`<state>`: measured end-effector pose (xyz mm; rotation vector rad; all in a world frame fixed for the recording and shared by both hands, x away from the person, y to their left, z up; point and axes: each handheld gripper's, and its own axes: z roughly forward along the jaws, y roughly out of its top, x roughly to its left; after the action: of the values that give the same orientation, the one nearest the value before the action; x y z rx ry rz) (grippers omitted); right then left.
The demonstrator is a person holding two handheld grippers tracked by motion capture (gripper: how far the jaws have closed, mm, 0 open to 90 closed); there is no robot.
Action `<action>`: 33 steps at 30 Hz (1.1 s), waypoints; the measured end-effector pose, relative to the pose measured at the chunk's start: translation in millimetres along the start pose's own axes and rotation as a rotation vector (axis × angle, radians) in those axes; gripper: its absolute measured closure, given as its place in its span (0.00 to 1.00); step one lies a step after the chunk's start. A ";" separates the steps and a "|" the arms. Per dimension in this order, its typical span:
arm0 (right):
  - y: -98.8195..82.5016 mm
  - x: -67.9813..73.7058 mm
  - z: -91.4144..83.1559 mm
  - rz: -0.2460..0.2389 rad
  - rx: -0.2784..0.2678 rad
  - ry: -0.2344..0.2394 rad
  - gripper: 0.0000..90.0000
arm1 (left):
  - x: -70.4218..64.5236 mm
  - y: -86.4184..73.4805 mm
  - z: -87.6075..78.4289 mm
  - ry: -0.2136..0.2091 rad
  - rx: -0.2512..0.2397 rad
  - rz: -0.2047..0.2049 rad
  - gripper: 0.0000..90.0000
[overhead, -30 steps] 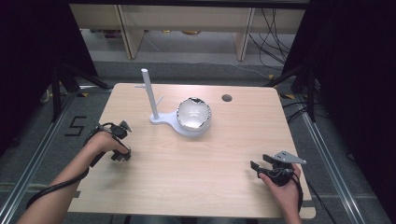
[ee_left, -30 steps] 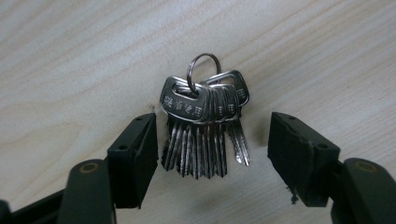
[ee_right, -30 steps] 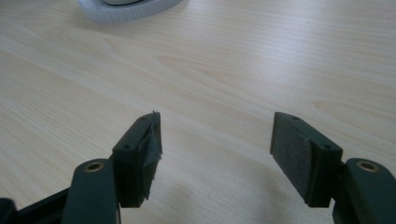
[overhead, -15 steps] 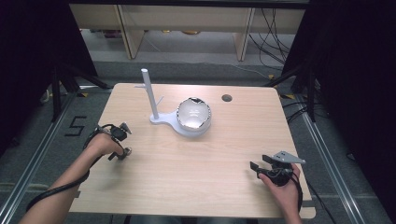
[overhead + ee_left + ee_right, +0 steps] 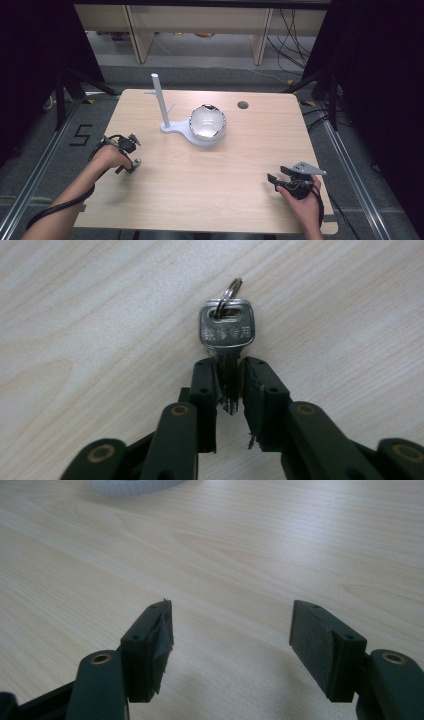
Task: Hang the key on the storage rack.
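At the table's left edge, a key (image 5: 227, 340) was pinched by the left gripper (image 5: 229, 385); the right gripper (image 5: 231, 647) was held wide, the stand (image 5: 161, 102) unused.

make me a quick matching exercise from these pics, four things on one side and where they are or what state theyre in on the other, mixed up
Things:
1. key
2. right gripper
3. white stand
4. round hole

Places or states:
A. open, with nothing between its jaws
B. in the tabletop near the far edge
C. blade clamped between the left gripper's jaws
D. upright, just left of the shiny bowl

Pairs: 1-C, 2-A, 3-D, 4-B
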<state>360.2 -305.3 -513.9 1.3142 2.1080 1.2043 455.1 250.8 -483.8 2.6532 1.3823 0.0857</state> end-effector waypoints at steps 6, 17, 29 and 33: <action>0.3 -1.3 0.2 -0.020 0.002 0.001 0.39 | -2.1 -4.4 -1.2 0.003 -0.036 0.036 0.92; 0.0 0.0 0.8 -0.006 0.013 0.007 0.39 | -1.0 -4.3 -14.4 0.010 -0.060 0.045 0.92; -0.2 -0.6 1.5 -0.003 0.004 0.012 0.39 | -0.2 13.3 -45.4 0.084 -0.083 0.123 0.92; -0.4 -0.8 2.3 -0.019 0.005 -0.001 0.39 | -1.7 24.6 -60.7 0.078 -0.074 0.144 0.92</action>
<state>361.9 -305.0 -515.6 1.2943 2.1191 1.1908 466.8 241.9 -420.0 2.7104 1.1825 0.2545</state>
